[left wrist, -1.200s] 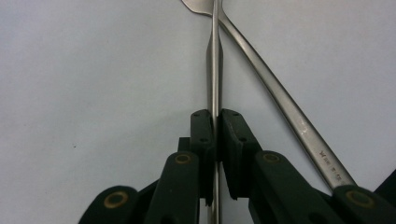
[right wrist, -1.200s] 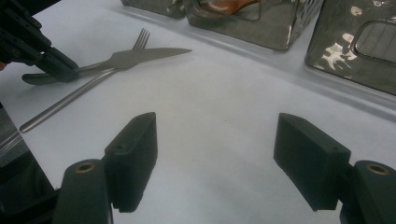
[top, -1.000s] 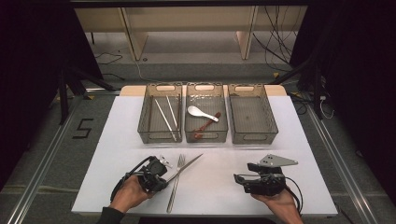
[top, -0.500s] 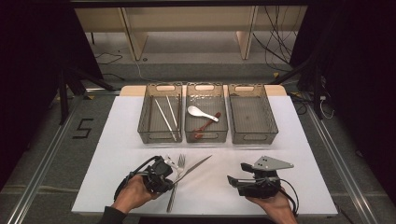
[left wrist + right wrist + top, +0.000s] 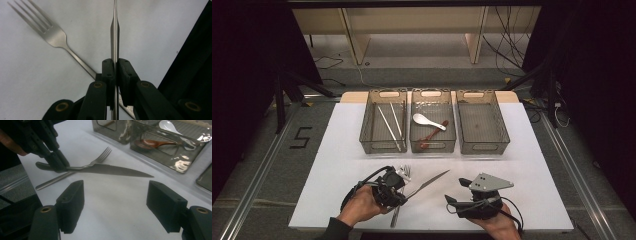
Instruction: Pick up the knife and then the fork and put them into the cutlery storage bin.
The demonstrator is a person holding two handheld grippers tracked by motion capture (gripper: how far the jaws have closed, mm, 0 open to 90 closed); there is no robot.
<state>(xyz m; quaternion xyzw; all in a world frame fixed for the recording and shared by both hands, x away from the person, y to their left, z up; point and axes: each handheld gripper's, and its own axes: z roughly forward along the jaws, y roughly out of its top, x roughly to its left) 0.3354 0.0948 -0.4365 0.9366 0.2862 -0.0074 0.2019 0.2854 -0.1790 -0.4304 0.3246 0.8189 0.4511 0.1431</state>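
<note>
Left hand-held gripper [image 5: 114, 65] clamped around knife [image 5: 114, 27] handle

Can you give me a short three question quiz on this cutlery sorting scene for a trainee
1. True or false: the left gripper is shut on the knife.
2. Which bin holds the white spoon? A: left bin. B: middle bin. C: right bin.
3. What piece of cutlery lies on the table under the held knife?

Key
1. True: in the left gripper view the jaws pinch the knife's handle.
2. B: the white spoon lies in the middle bin with a brown spoon; the left bin holds chopsticks.
3. The fork. The right gripper is open, with nothing in it.
</note>
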